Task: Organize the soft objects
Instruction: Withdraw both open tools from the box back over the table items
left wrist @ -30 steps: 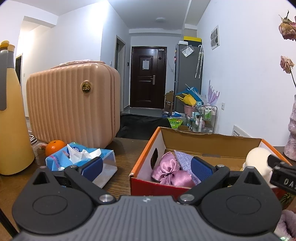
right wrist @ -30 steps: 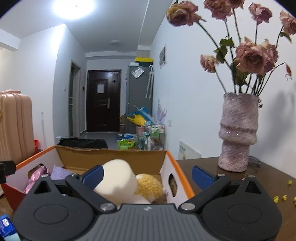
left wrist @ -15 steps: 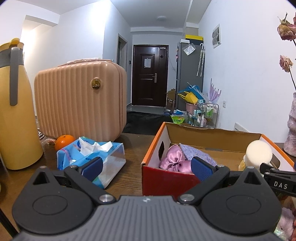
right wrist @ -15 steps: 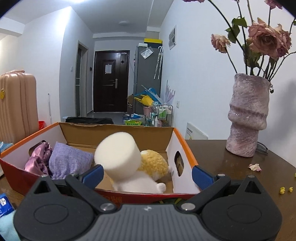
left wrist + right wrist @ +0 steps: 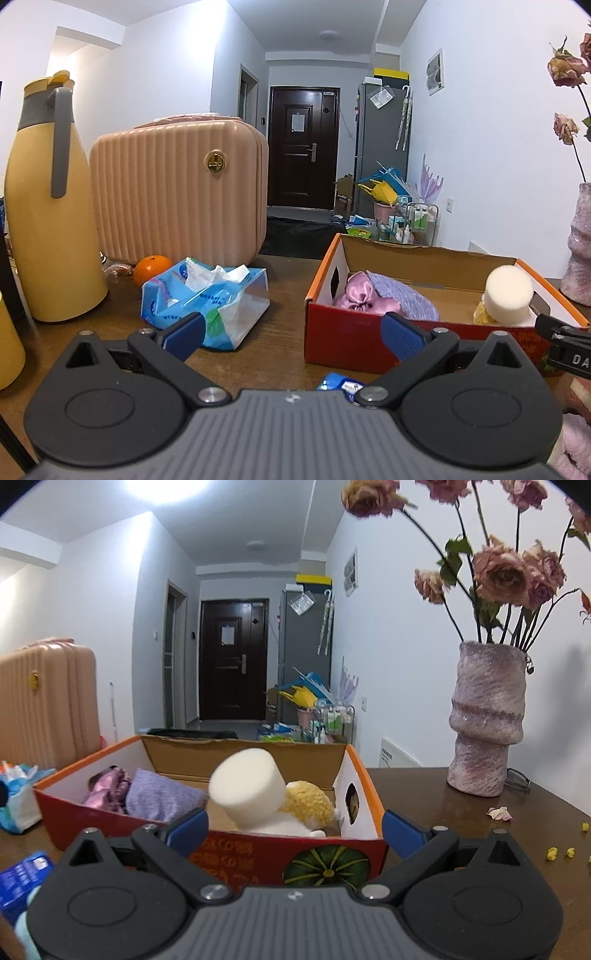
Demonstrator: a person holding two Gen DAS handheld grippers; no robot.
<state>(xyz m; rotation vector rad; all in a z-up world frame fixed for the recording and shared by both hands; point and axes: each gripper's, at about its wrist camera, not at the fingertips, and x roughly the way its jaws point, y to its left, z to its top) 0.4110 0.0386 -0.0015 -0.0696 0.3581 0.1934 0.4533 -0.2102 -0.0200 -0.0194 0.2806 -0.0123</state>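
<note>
Both grippers (image 5: 293,334) (image 5: 293,825) backed off box (image 5: 229,845).

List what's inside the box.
In the box: pink satin bow, purple cloth, white sponge, yellow plush. The near wall hides the floor.

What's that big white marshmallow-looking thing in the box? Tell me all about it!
The white foam cylinder looks soft and spongy, with a flat round end and smooth sides. It lies tilted inside the open orange cardboard box, near the right end, leaning against a fuzzy yellow plush toy. No gripper touches it.
</note>
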